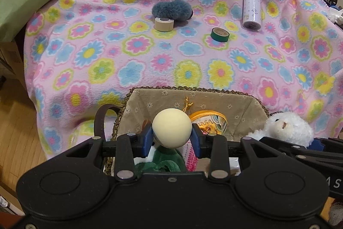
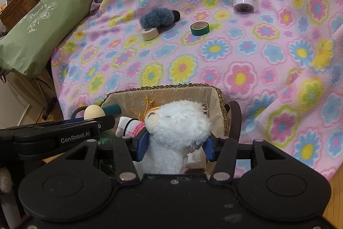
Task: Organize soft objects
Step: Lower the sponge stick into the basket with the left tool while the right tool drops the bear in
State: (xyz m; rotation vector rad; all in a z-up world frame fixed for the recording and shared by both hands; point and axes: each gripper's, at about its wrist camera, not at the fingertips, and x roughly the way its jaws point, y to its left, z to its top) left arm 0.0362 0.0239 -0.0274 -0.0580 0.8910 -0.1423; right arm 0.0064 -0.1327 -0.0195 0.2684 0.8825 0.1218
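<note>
two tape rolls [image 1: 164, 24] [image 1: 220, 34] lie on blanket [image 1: 137, 61]; left hand-held gripper [image 1: 172, 138] clamps one ball [image 1: 172, 128], right hand-held gripper [image 2: 174, 148] one white plush [image 2: 178, 132].

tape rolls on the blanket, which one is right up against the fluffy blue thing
The beige tape roll, sitting against the front edge of the fluffy blue pom-pom. The green tape roll lies apart, closer to the purple bottle.

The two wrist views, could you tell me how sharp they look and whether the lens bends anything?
Left wrist view: cream ball in the left gripper and the flowered blanket are sharp; fisheye curves the edges. Right wrist view: white plush in the right gripper is sharp; blanket's right side looks soft.
</note>
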